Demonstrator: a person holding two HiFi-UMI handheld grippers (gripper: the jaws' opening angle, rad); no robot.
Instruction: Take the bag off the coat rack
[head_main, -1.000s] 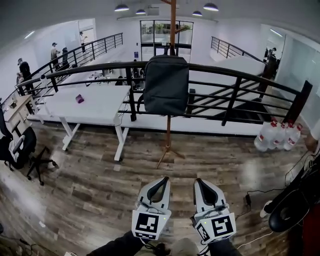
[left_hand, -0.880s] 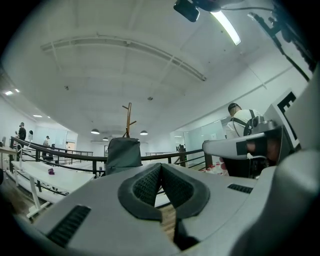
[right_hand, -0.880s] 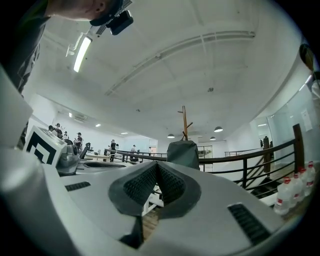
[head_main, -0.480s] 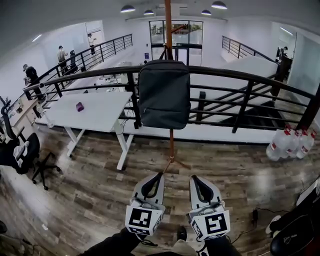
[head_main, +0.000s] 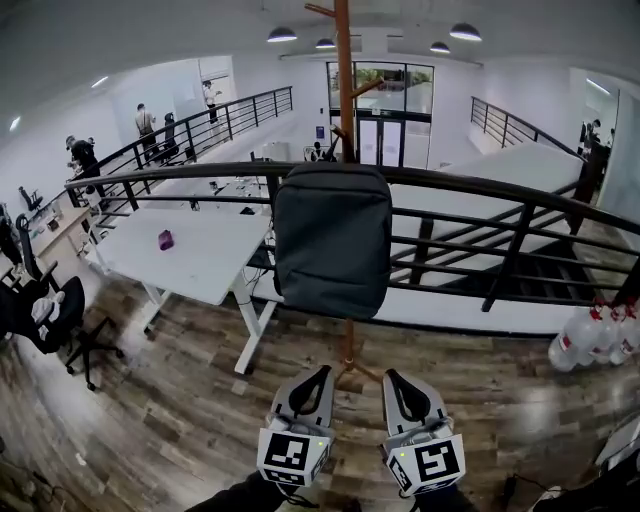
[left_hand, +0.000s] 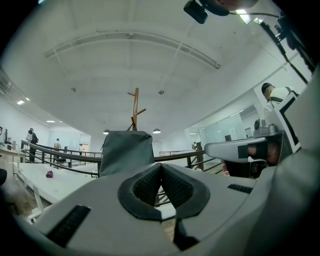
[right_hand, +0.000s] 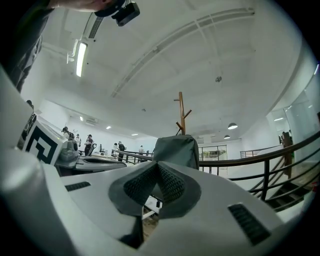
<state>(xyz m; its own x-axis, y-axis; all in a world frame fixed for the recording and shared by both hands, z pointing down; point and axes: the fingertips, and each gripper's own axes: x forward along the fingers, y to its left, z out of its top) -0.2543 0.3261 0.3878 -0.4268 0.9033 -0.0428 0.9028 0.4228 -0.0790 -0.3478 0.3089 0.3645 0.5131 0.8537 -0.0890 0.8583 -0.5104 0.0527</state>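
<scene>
Head view, from the left: several people (head_main: 82, 155) stand far off along a black railing (head_main: 480, 195), and a black office chair (head_main: 45, 310) sits on the wood floor (head_main: 180, 400) at the left edge. Next comes a white table (head_main: 210, 265) with a small purple object (head_main: 166, 239) on its left half, nearer the far edge. Just past the table's right end, in front of the railing, stands the wooden coat rack (head_main: 345, 80). The bag (head_main: 333, 240), a dark grey backpack, hangs on its pole, clear of the floor, its broad face toward the camera and hiding the pole's middle stretch. Below the bag and well apart from it, the left gripper (head_main: 322, 372) and the right gripper (head_main: 392, 376) are held side by side at the frame's bottom edge, both pointing toward the rack. At the far right, water bottles (head_main: 590, 340) stand on the floor by the railing.

Left gripper view: the 2 fingers (left_hand: 145, 185) are closed tip to tip with nothing between them; bag and rack rise beyond the tips. Right gripper view: its 2 fingers (right_hand: 172, 185) are likewise pressed together and empty, with the bag showing just above the tips, far behind them.
</scene>
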